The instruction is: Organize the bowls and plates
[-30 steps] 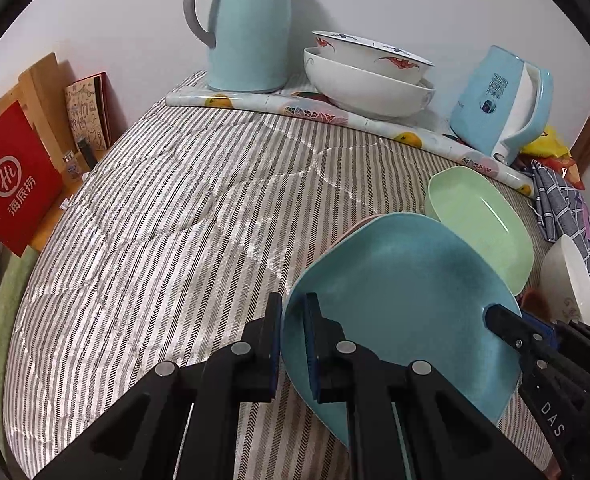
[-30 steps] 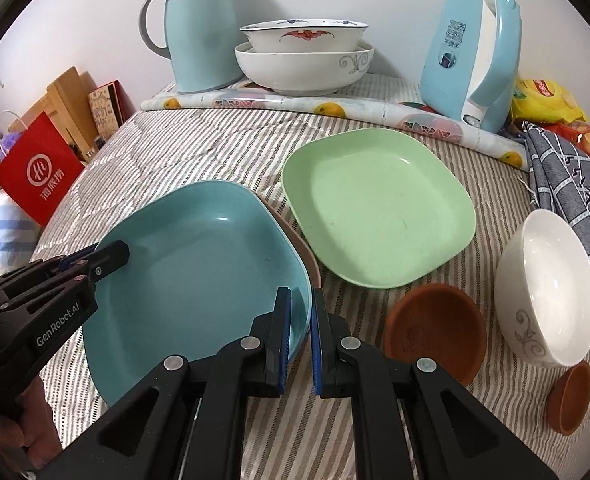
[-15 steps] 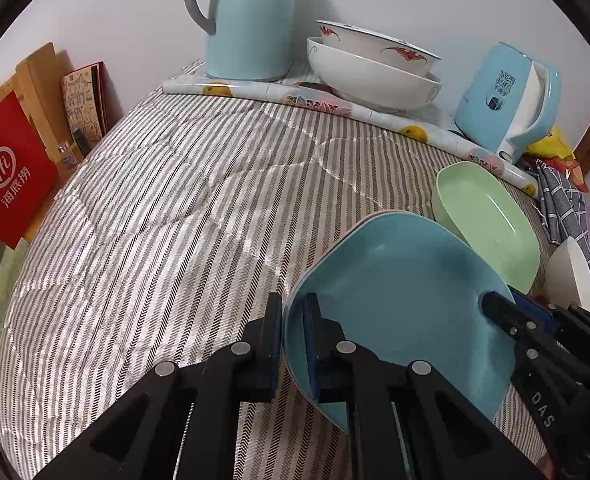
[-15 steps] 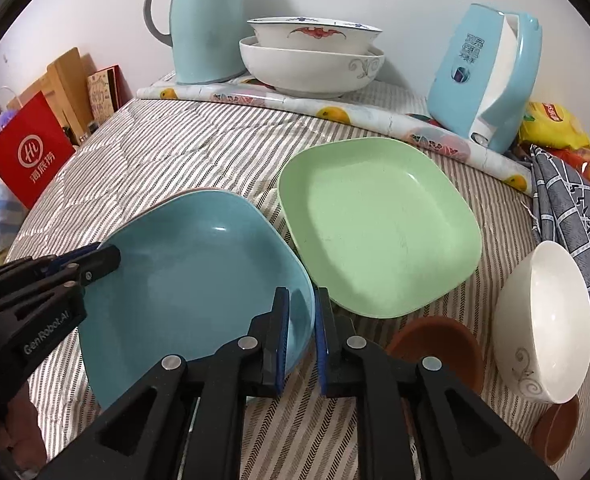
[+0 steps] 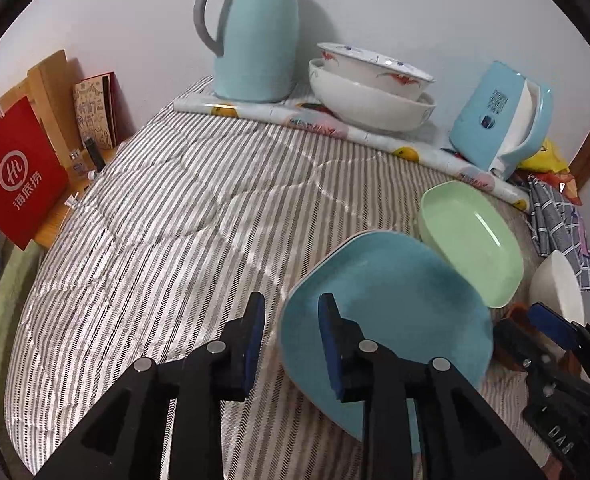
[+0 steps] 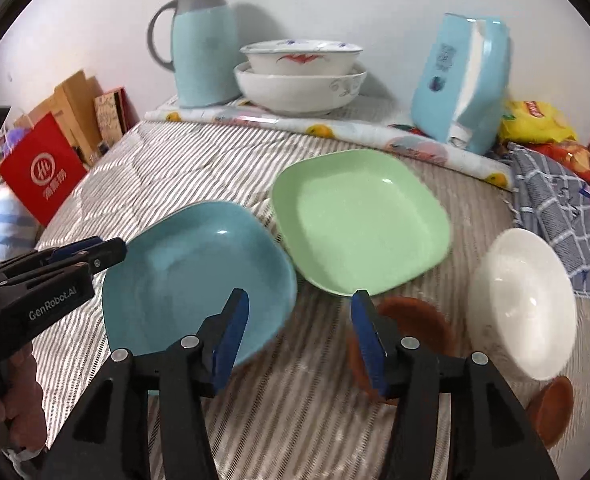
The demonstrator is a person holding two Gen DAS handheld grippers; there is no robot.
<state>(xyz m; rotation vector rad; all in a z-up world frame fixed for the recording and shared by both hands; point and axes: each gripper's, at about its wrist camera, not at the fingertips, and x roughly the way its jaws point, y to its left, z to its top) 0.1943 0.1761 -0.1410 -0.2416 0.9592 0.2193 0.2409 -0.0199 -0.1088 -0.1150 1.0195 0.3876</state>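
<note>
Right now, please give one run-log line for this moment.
left gripper: open | right gripper: open | blue plate: released, on quilt | green plate: beside it

**Both grippers let go of the plate**

Your left gripper (image 5: 291, 334) and right gripper (image 6: 299, 340), clamped on the square teal plastic plate (image 6: 195, 276) half a second ago, now stand spread apart, the plate's rim loose between them.

Open striped quilt (image 5: 167, 208) lies left of the square teal plastic plate (image 5: 391, 304), giving clear passage. To the right, the square green plastic plate (image 6: 359, 228), brown clay saucer (image 6: 415, 320) and tilted white ceramic bowl (image 6: 523, 304) crowd close together, while stacked white porcelain bowls (image 6: 301, 80) block the far edge.
</note>
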